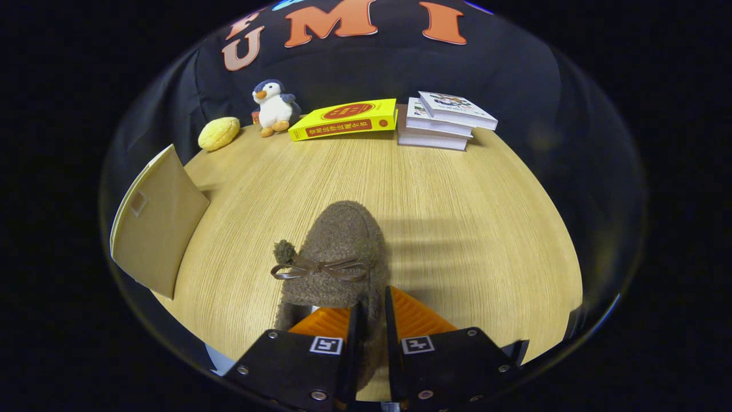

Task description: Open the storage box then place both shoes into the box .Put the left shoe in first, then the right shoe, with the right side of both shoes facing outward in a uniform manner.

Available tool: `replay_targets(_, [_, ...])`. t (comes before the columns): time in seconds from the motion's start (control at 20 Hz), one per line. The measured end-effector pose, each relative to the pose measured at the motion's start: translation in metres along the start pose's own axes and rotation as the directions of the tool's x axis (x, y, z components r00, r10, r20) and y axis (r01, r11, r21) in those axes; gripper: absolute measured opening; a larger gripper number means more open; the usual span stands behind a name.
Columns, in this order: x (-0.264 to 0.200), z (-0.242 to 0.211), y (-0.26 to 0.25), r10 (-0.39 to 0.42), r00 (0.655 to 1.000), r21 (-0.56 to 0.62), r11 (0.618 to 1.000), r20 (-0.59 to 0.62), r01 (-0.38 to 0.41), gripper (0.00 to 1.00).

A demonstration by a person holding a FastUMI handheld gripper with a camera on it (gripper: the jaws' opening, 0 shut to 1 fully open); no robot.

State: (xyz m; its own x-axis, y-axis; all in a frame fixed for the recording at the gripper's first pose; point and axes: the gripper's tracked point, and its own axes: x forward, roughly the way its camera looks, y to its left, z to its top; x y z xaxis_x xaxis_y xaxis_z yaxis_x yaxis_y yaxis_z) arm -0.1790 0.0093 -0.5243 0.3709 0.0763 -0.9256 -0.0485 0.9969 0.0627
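My one camera rides on me just behind my fingers (349, 320), looking forward and down along them across the table (457, 200) from close above, with the booth wall (372, 68) across the top of the frame.

1 fuzzy shoe (343, 252), 1 box (157, 220), 4 books (440, 120), 1 plush penguin (274, 107), 1 yellow bun toy (219, 133).

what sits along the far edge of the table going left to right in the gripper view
yellow bun-shaped plush → penguin plush → yellow book → stack of white books. Nearer, the tongs grip the brown fuzzy shoe's side wall.
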Motion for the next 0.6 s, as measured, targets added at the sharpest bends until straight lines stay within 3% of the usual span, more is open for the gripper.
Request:
replay_targets(0.05, [0.001,-0.001,0.0,0.001,1.0,0.003,1.0,-0.002,-0.001,0.15])
replay_targets(0.15, [0.002,-0.001,-0.001,0.008,1.0,0.041,0.999,-0.018,-0.007,0.08])
replay_targets(0.6, [-0.045,0.014,0.023,0.071,0.997,0.186,0.98,-0.033,-0.064,0.06])
